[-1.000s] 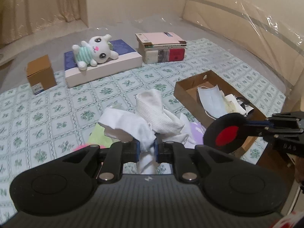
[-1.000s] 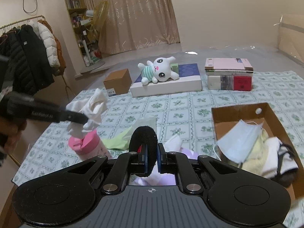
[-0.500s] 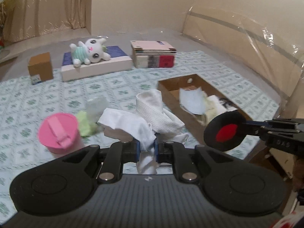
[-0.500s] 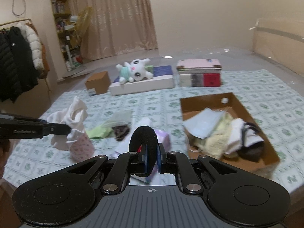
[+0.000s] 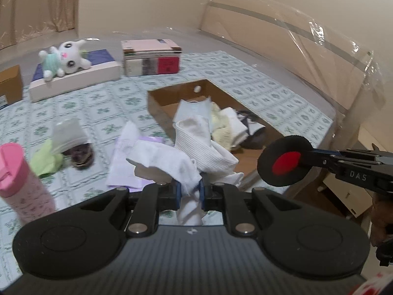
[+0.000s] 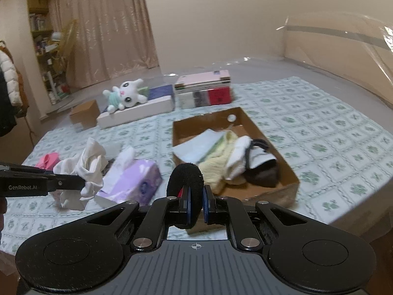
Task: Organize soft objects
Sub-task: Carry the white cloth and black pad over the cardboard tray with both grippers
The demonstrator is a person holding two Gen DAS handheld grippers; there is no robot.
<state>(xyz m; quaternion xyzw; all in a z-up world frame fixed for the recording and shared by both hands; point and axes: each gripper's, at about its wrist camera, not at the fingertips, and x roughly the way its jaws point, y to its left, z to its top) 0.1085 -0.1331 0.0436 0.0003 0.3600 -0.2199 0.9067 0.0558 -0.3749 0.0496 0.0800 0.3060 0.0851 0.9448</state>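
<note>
Left wrist view: left tongs (image 5: 189, 193), clamped on white cloths (image 5: 186, 157), have swung toward the cardboard box (image 5: 162, 103), now just ahead. Right tongs (image 6: 195, 205) pinch a black pad (image 6: 185, 179) beside them; dropping both in looks next.

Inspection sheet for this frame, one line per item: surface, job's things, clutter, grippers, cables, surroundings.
Surface: bed with patterned sheet.
Job's things: white cloth; black-and-red round pad; cardboard box holding soft items.
Clutter: tissue pack, pink bottle, plush toy, book stack.
Grippers: left gripper shut on cloth; right gripper shut on pad.
Cables: nothing seen.
Surroundings: curtain, shelf.
</note>
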